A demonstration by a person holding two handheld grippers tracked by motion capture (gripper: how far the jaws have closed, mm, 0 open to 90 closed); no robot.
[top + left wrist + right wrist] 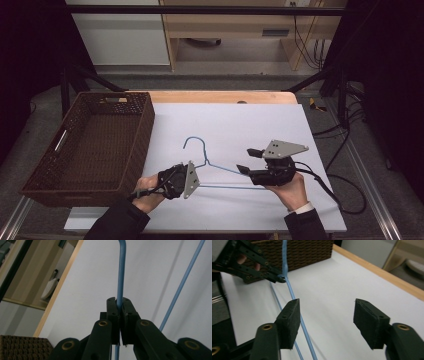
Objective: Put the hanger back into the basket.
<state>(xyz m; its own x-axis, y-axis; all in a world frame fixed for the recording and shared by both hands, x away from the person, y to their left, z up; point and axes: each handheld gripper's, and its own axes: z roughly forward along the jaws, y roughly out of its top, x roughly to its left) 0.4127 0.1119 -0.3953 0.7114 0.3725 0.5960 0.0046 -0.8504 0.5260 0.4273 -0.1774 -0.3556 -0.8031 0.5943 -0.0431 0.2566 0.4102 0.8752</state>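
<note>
Lower centre of the frame: left gripper clamps the blue wire hanger; right gripper stands wide, empty. Light, springy, slippery wire; best gripped near a corner.

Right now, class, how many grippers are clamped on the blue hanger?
1. The left gripper is shut on the hanger near its left end. The right gripper is open; the wire passes beside one pad, not pinched.

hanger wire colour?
Light blue hanger, plain all over; clearest in the left gripper view.
</note>
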